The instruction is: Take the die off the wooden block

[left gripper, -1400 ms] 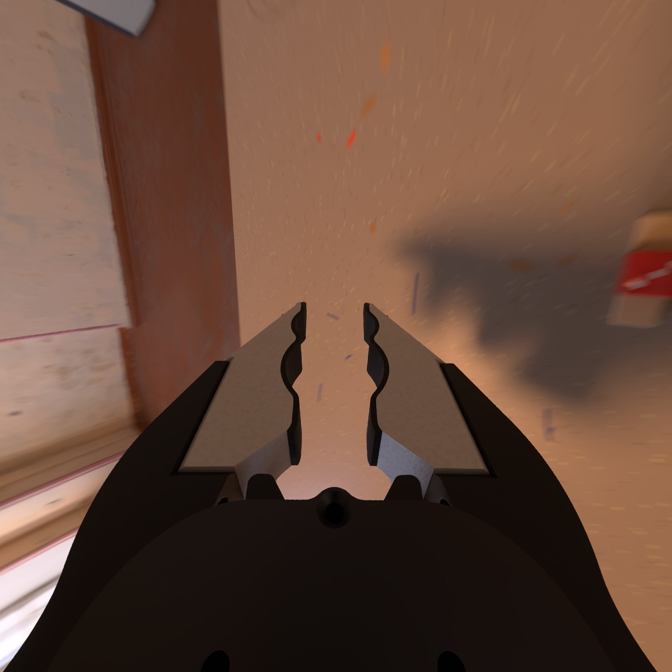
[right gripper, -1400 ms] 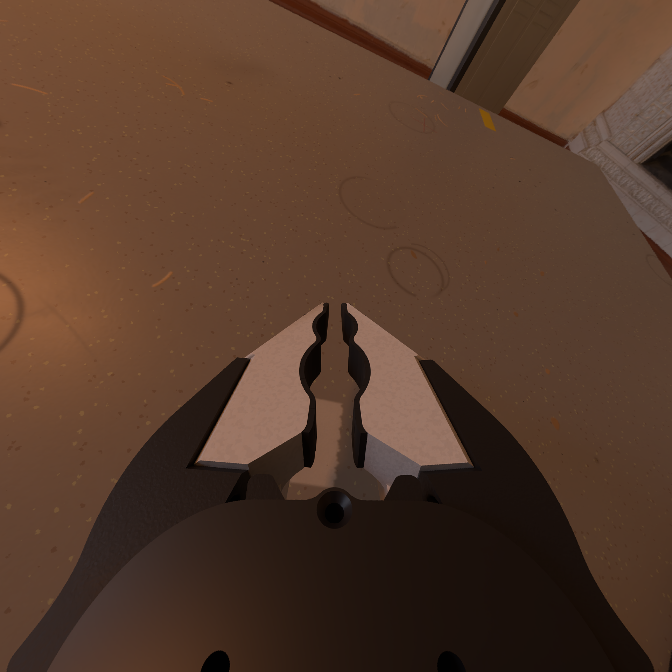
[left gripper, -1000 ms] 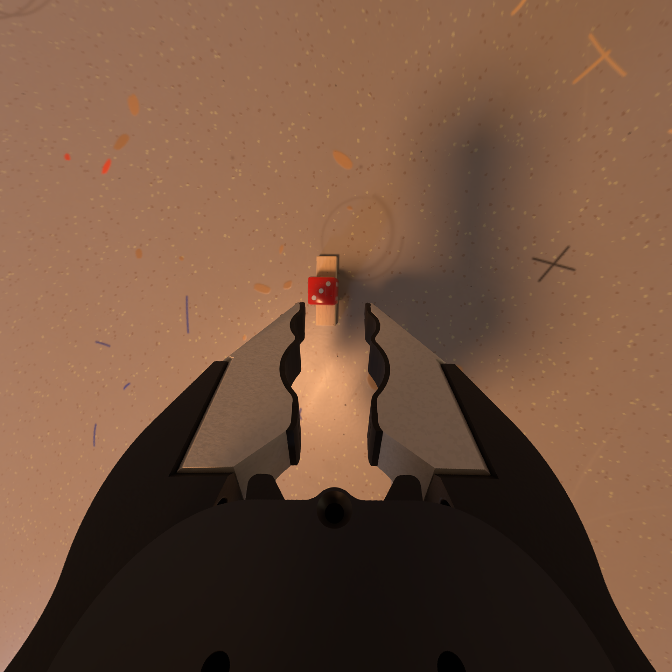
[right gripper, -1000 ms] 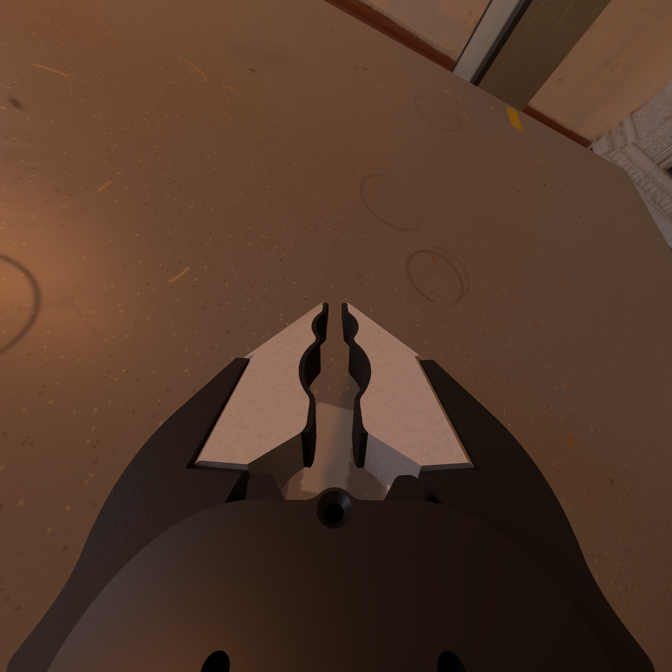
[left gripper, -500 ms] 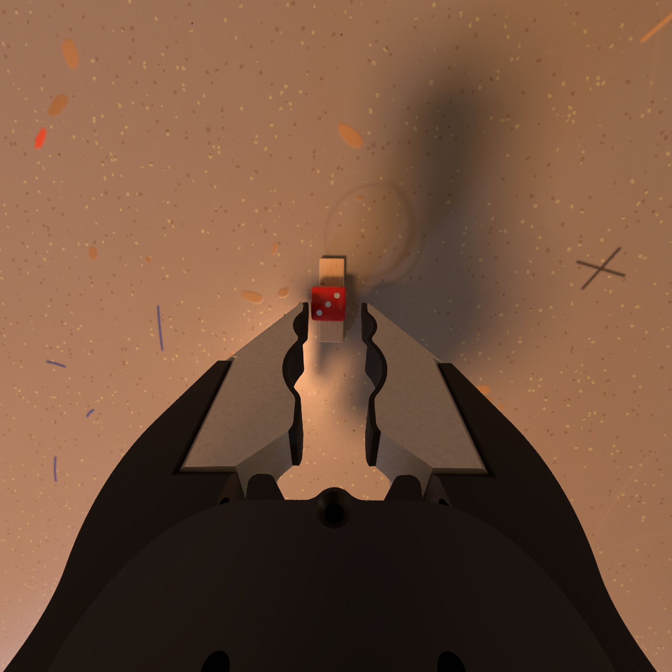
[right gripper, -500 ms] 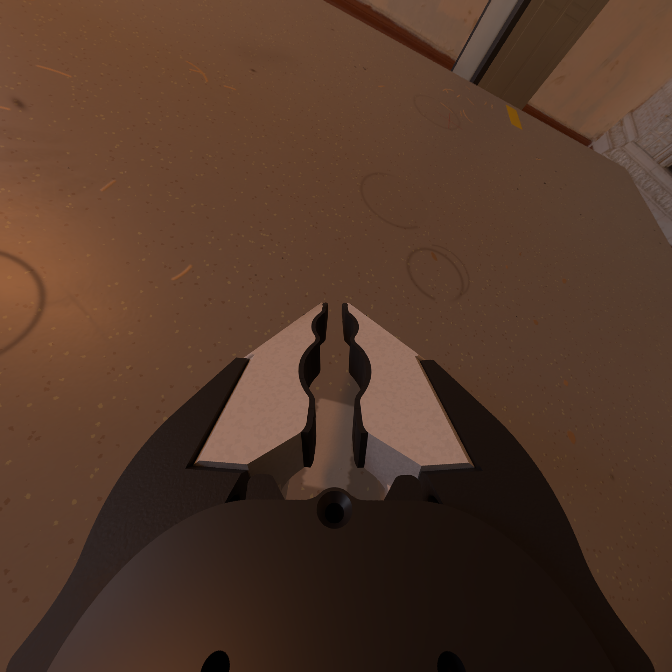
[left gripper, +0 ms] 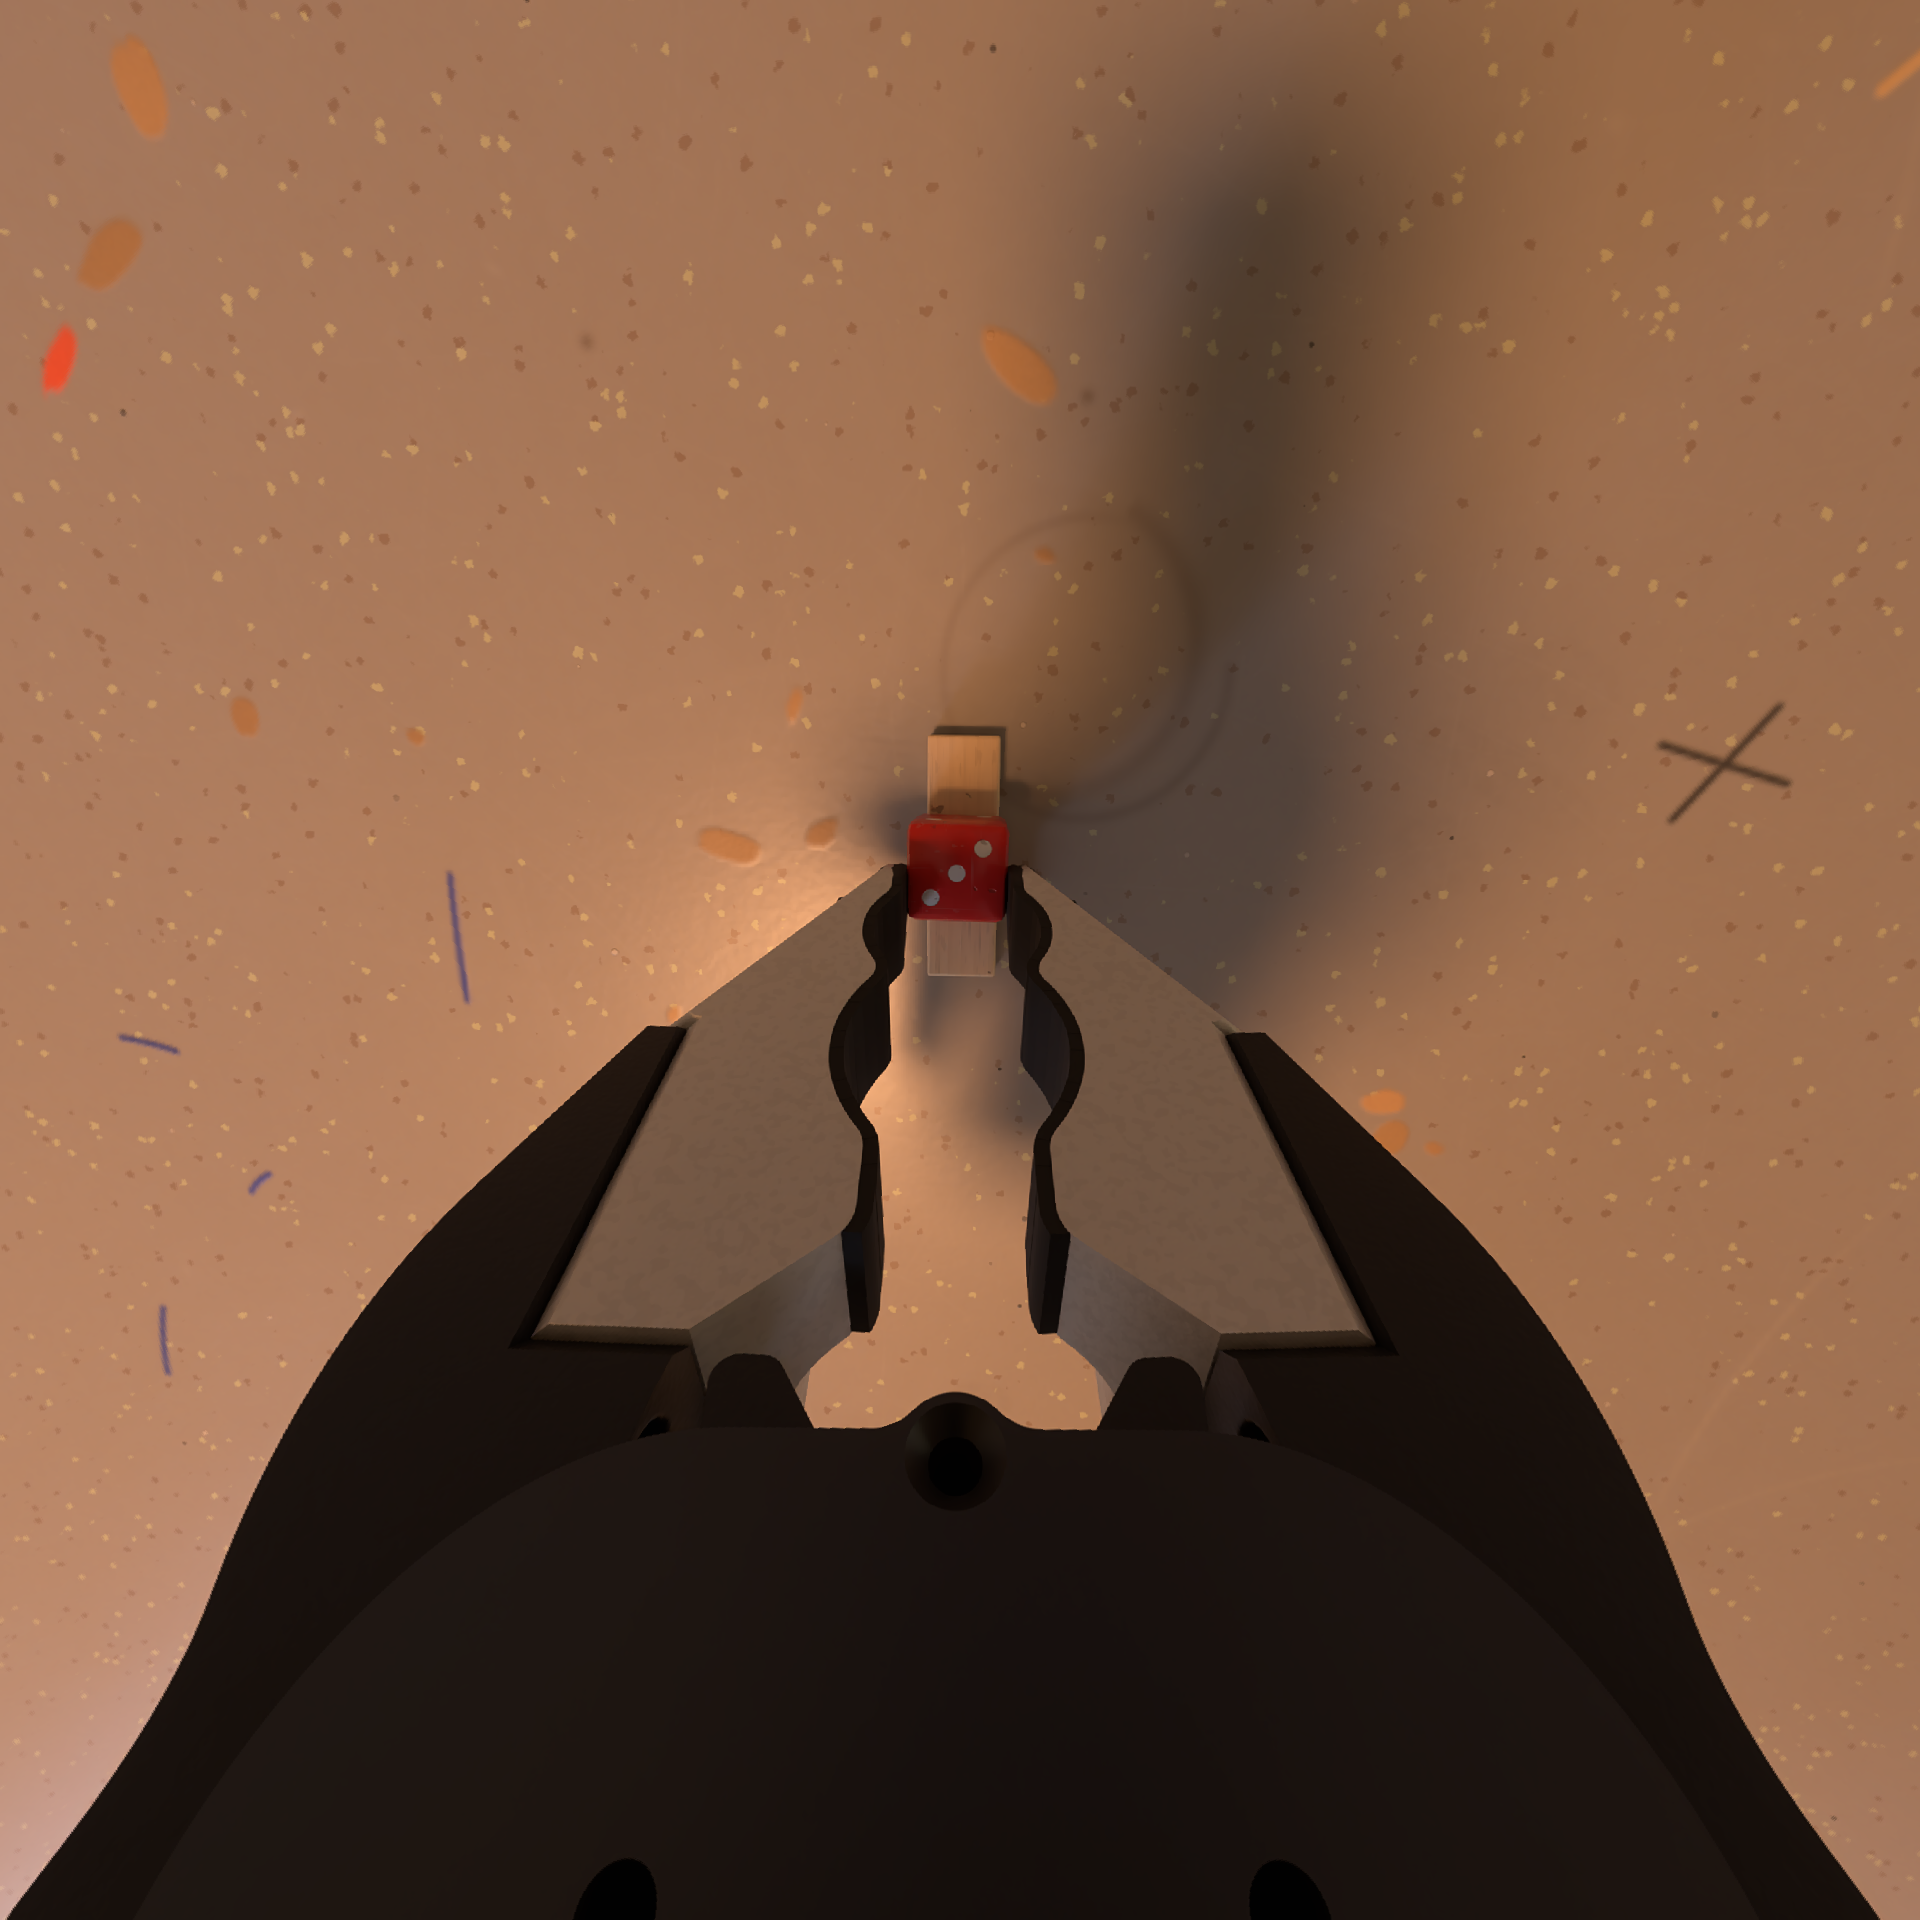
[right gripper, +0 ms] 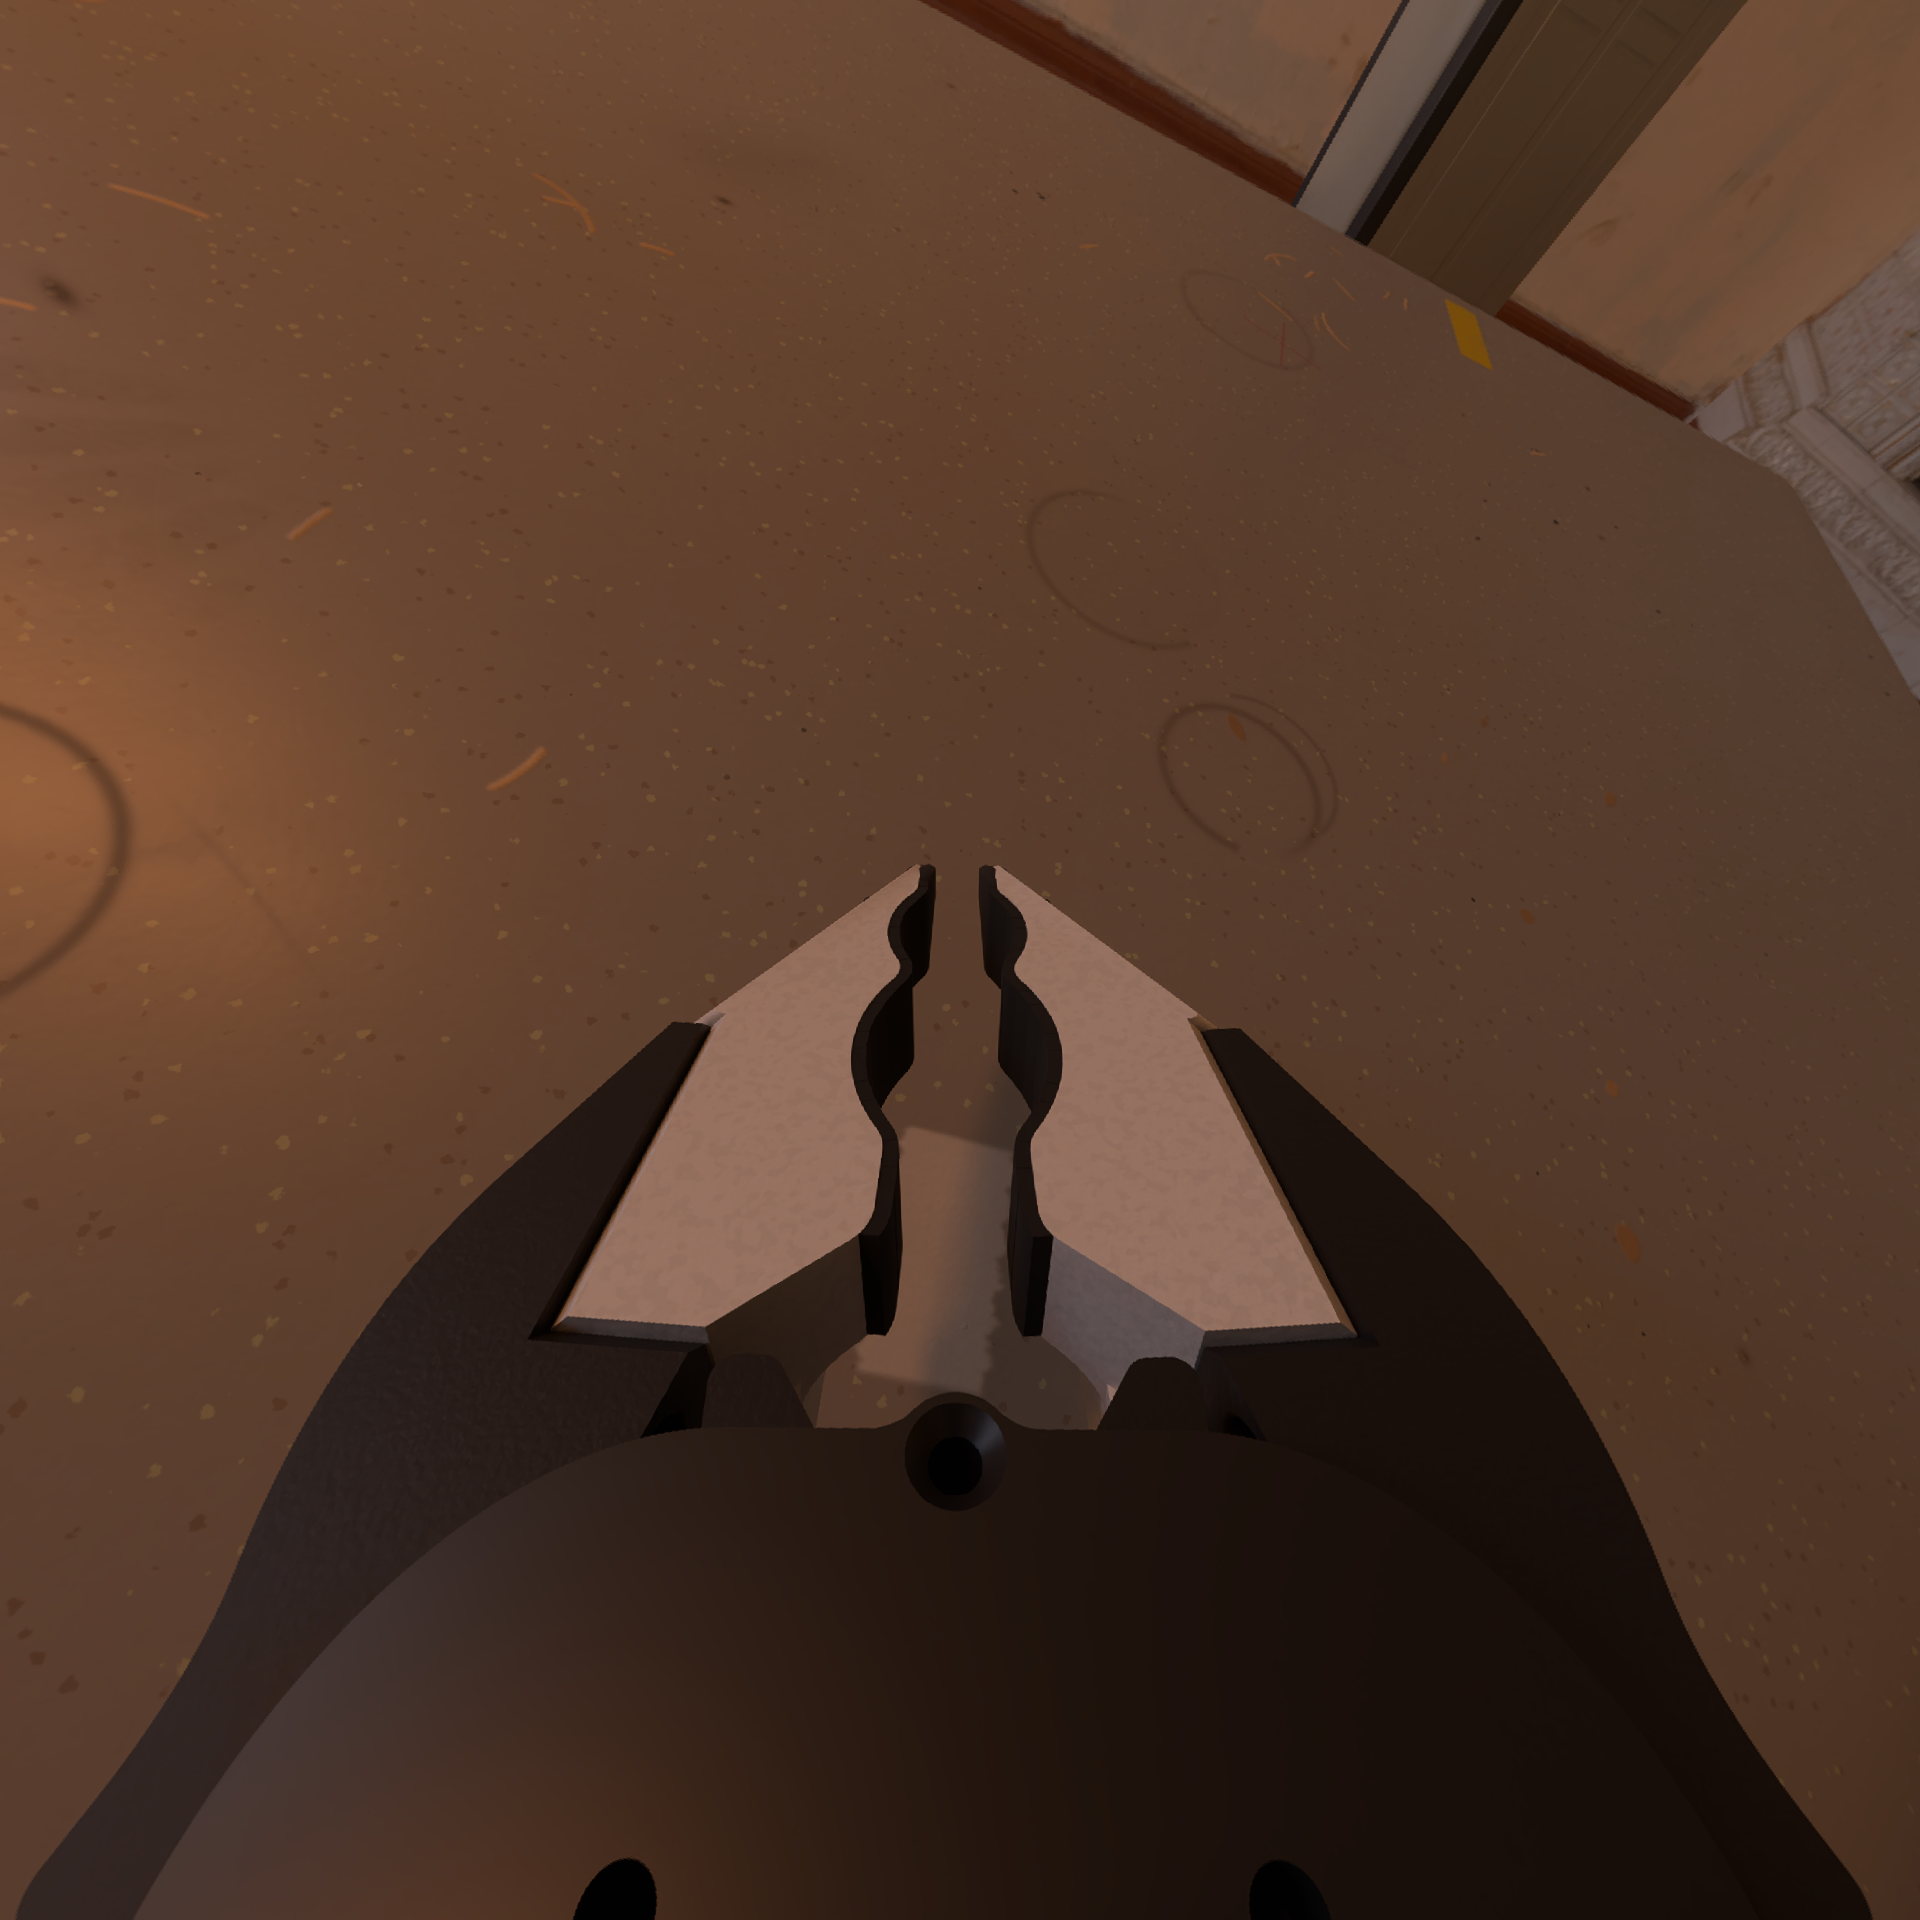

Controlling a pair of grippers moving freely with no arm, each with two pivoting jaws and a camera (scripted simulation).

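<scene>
A small red die (left gripper: 957,871) with white pips sits on top of a pale wooden block (left gripper: 964,774) that lies flat on the speckled brown table. In the left wrist view my left gripper (left gripper: 956,881) looks down on them, its two fingertips pressed against the left and right sides of the die. The block shows beyond and below the die. My right gripper (right gripper: 956,878) hovers over bare table with its jaws almost together and nothing between them. The die and block do not show in the right wrist view.
The table carries a black cross mark (left gripper: 1725,764), orange and blue flecks and faint ring marks (right gripper: 1242,769). Its far edge (right gripper: 1621,364) shows in the right wrist view, with a wall and a door frame (right gripper: 1382,135) beyond.
My left gripper swung from the table's edge to over the die, came down closer, and its jaws narrowed onto the die's sides. The right gripper has barely moved.
</scene>
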